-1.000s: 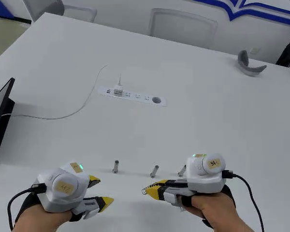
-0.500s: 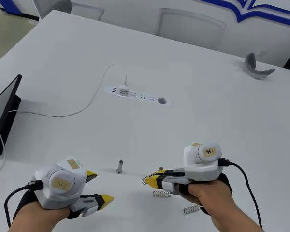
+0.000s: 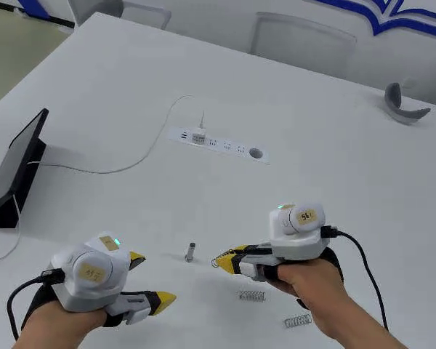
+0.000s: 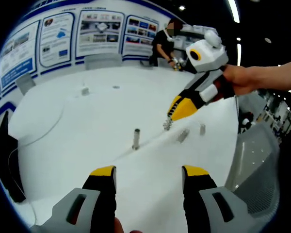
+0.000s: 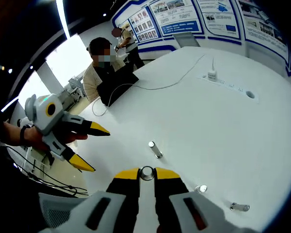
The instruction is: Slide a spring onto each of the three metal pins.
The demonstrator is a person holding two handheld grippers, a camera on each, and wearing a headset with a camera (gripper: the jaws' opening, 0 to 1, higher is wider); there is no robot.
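- The right gripper (image 5: 146, 175) has its jaws pressed on a spring (image 5: 146, 172), held end-on at the tips.
- An upright pin (image 5: 155, 149) stands just beyond the tips, apart from the spring.
- The left gripper (image 4: 150, 173) has its jaws spread, holding nothing.
- A loose spring (image 3: 252, 295) lies on the table (image 3: 312, 145) nearby.

Bright even overhead light on my white desk (image 3: 334, 160), soft faint shadow under my right claw (image 3: 216, 259), ceiling strip lights (image 4: 234, 9) glaring in both gripper views, fisheye bending towards edges, head view sharp

There are three metal pins (image 5: 155, 149) (image 5: 200, 188) (image 5: 239, 207), three springs (image 3: 252, 295) (image 3: 298, 321) (image 3: 216, 260), one power strip (image 3: 216, 144) and one dark screen (image 3: 18, 171).
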